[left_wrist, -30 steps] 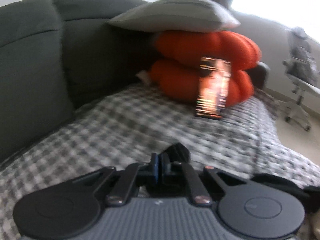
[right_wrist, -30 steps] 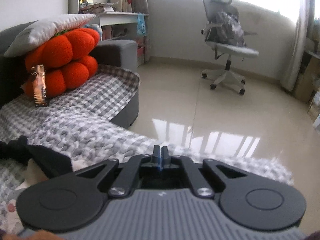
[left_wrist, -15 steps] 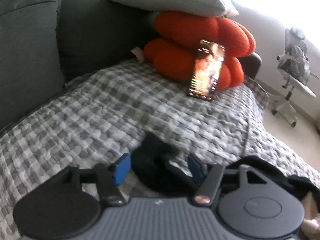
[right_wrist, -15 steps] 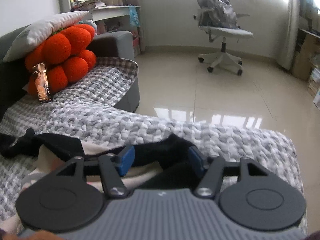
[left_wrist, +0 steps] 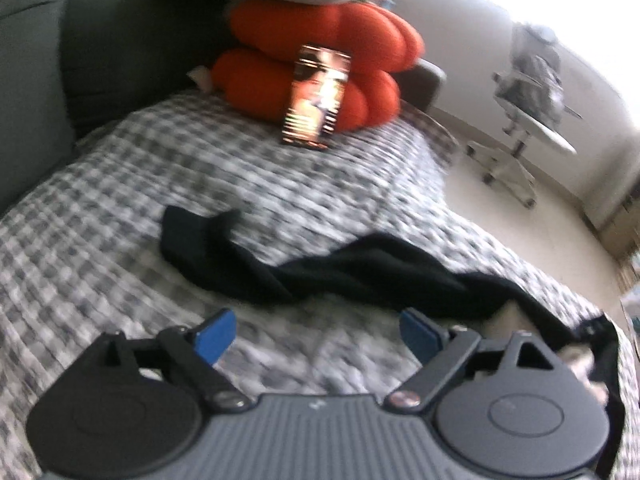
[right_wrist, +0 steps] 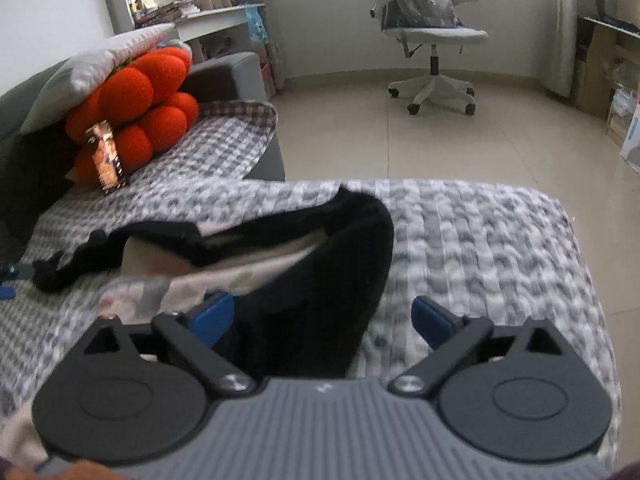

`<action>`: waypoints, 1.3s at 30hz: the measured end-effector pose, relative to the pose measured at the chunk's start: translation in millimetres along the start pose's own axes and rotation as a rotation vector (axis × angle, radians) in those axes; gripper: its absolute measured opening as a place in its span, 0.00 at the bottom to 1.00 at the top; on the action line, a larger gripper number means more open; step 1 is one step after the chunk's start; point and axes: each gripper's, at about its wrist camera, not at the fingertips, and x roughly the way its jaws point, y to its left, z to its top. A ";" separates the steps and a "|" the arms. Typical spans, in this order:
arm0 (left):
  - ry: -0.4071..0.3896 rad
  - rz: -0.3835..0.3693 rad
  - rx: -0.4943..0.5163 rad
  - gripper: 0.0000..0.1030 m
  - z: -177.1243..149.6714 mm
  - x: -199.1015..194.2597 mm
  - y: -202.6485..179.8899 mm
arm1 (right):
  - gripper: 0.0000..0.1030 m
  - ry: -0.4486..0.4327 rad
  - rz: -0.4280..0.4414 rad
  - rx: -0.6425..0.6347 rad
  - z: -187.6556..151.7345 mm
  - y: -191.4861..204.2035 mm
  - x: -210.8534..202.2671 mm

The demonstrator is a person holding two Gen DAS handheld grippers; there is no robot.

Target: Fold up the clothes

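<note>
Matt black cloth garment (left_wrist: pixel 360 272) lies on a nubbly checked woven blanket (left_wrist: pixel 120 208); floor (right_wrist: pixel 460 140) glossy.

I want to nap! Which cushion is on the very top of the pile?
The flat grey pillow is on top. Under it sit the puffy orange cushions, with a phone leaning against them.

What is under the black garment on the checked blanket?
A pale printed cloth shows beneath the black garment, lying on the checked blanket. How far it extends under the black fabric is hidden.
</note>
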 end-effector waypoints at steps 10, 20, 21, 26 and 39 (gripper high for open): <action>0.088 -0.157 0.088 0.87 -43.7 -18.3 -45.0 | 0.95 0.042 0.056 0.005 -39.5 18.4 -28.6; 0.157 -0.303 0.185 0.87 -88.5 -31.6 -77.1 | 0.88 0.118 0.137 0.082 -92.1 37.6 -36.2; 0.165 -0.312 0.186 0.86 -92.7 -31.8 -79.0 | 0.77 0.128 0.142 0.087 -97.1 39.7 -35.7; 0.204 -0.342 0.190 0.81 -109.0 -29.3 -86.1 | 0.27 0.131 0.105 0.000 -112.8 56.4 -35.7; 0.190 -0.434 0.111 0.51 -118.8 -27.9 -81.5 | 0.05 -0.049 -0.125 -0.035 -88.0 22.2 -76.9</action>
